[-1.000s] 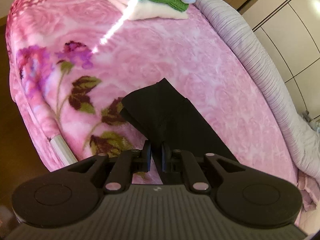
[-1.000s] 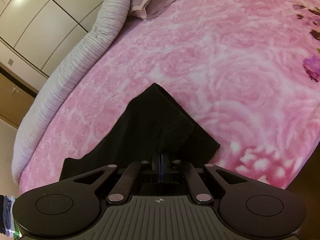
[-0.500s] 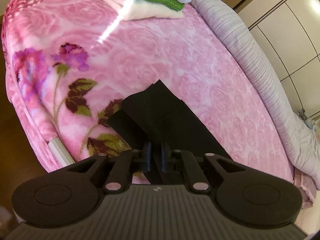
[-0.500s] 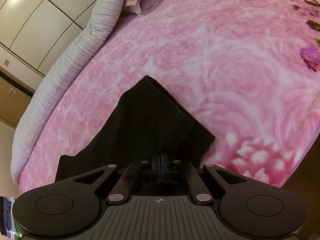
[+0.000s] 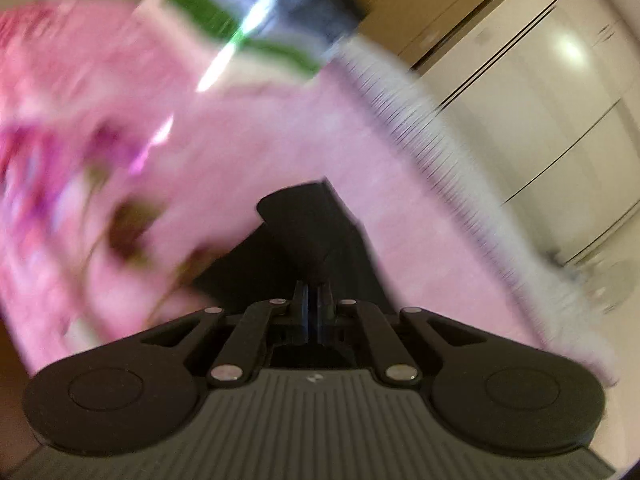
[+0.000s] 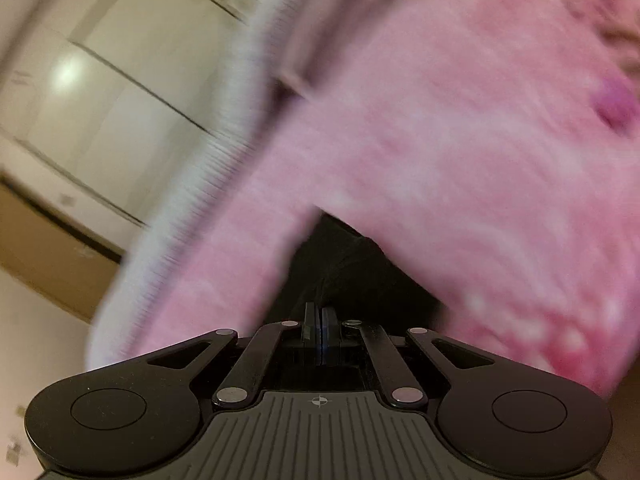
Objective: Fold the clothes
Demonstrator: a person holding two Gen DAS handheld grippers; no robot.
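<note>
A black garment (image 5: 316, 232) lies on the pink flowered blanket (image 5: 240, 136) of a bed. My left gripper (image 5: 313, 300) is shut on one edge of the black garment, which bunches up right in front of the fingers. My right gripper (image 6: 321, 320) is shut on another edge of the same black garment (image 6: 348, 268). Both views are strongly motion-blurred, so the garment's shape is hard to make out.
A stack of folded clothes (image 5: 256, 20), white, green and dark, sits at the far end of the bed. A grey ribbed cover (image 5: 432, 152) runs along the bed's side. White wardrobe doors (image 6: 100, 80) stand beyond. The bed edge drops off at the left (image 5: 24, 288).
Both grippers have swung fast and tilted up with the black garment in them. The views now show more wall and wardrobe, and the garment looks more bunched near the fingers.
</note>
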